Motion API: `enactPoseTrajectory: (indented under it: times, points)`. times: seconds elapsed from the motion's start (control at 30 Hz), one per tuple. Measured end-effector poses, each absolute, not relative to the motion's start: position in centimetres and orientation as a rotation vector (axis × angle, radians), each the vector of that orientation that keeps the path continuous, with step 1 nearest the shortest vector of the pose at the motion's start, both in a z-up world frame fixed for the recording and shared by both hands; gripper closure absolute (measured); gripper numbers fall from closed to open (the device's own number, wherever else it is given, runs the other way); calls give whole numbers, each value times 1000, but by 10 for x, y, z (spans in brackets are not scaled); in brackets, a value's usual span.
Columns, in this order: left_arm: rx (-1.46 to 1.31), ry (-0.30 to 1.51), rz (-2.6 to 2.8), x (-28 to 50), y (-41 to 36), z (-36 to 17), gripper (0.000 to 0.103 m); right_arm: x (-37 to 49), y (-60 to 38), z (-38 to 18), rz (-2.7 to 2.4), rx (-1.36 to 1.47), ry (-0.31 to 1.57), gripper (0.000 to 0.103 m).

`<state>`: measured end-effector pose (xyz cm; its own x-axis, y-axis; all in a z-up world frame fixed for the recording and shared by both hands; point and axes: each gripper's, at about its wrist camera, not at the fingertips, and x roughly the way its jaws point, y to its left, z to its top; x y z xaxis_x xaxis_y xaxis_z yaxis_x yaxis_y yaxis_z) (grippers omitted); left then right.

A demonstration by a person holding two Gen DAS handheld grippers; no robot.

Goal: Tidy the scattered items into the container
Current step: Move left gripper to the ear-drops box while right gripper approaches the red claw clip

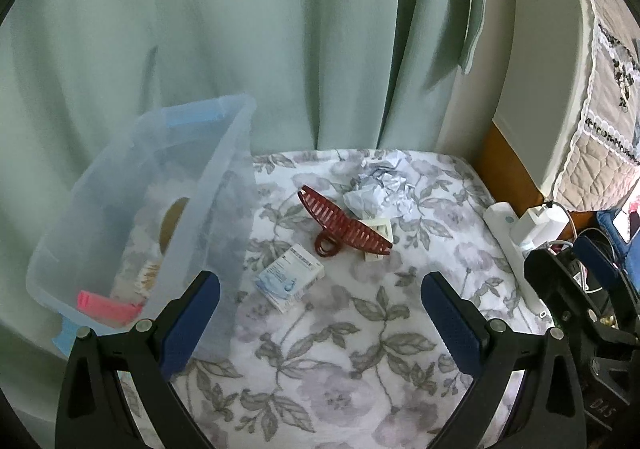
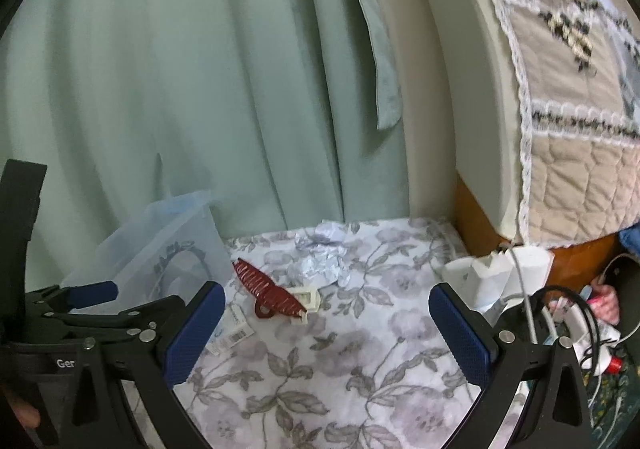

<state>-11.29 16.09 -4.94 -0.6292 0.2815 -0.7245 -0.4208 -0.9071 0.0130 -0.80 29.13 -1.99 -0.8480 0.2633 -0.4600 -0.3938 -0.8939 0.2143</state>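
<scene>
Risk first: your red hair claw (image 1: 344, 223) overlaps a white clip (image 1: 380, 229), so pinching it may drag both or flick one off the floral cloth (image 1: 360, 329). Both grippers, left (image 1: 320, 313) and right (image 2: 326, 333), are spread wide and hold nothing. The small box (image 1: 290, 277) lies just beside the clear bin (image 1: 224, 169); crumpled paper (image 1: 380, 185) sits behind the claw. Only the left view shows the bin's contents, including something pink (image 1: 108, 307).

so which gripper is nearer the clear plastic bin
Left. The left gripper hovers open beside the clear plastic bin, one finger overlapping its wall; the right gripper sits farther right.
</scene>
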Motion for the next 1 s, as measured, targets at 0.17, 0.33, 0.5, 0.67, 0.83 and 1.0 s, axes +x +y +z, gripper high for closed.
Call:
enactPoseTrajectory:
  times: [0.17,0.33,0.5,0.67,0.83,1.0]
  points:
    - [-1080,205,2482,-116,164,-58,2,-11,297,-28,2767,-673,516,0]
    - [-1119,185,2445,-123,165,-71,2,-15,300,-39,2748,-722,553,0]
    - [-1177,196,2404,-128,167,-85,2,-22,305,-49,2737,-770,593,0]
    - [-1208,225,2413,-133,170,-98,2,-31,310,-60,2715,-810,617,0]
    - [-1239,240,2419,-142,170,-113,2,-42,315,-72,2692,-851,635,1]
    - [-1276,303,2413,-153,175,-130,2,-56,320,-82,2679,-894,661,7]
